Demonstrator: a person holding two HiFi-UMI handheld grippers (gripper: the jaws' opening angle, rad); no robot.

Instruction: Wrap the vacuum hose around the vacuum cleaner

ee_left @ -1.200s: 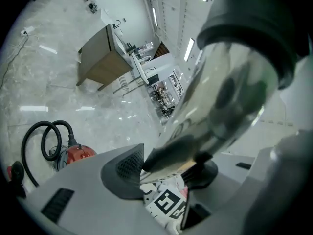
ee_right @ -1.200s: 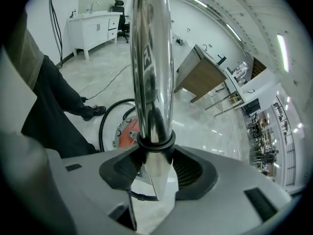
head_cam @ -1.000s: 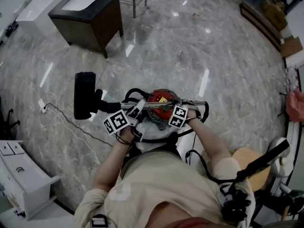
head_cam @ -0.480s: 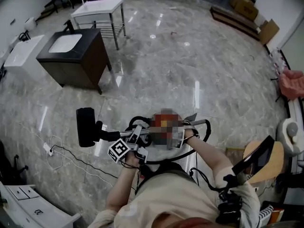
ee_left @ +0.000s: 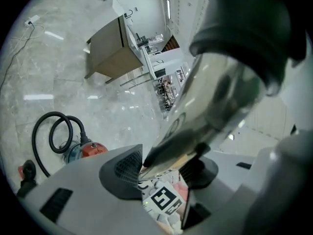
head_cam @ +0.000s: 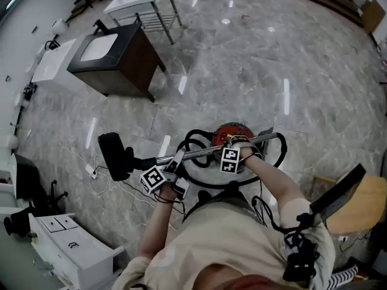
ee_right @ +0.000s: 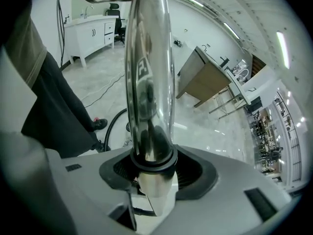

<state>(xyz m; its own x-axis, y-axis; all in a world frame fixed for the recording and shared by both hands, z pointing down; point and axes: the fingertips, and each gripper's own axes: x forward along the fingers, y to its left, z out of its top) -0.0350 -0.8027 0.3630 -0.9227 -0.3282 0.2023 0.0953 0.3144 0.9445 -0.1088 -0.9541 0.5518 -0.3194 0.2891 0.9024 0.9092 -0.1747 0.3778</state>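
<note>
Grey marble floor point(head_cam: 242, 71), polished and veined, fills the head view. On it, at upper left, stands a dark boxy cabinet point(head_cam: 124, 71) with a white inset top. A white drawer unit point(head_cam: 66, 246) sits at lower left.

The vacuum point(head_cam: 234, 132) is a round red canister on the floor just in front of the person. Its hose point(head_cam: 282, 153) is black and ribbed, and curls in loose loops beside and partly around the canister (the left gripper view shows two loops point(ee_left: 49, 131) at the canister's point(ee_left: 88, 150) side).

A straight, shiny chrome wand point(head_cam: 193, 155) lies roughly level above the canister. It ends at the left in a black, oblong floor head point(head_cam: 112, 156).

Both tools are clamped on the wand, well apart along it. The left tool point(head_cam: 175, 164) grips nearer the head, its dark ribbed pads pressed on the mirror-bright tube point(ee_left: 215, 97). The right tool point(head_cam: 233, 144) grips above the canister, its pads closed round the tube point(ee_right: 149, 82).

A thin white cord point(head_cam: 91, 173) trails on the floor by the head.
</note>
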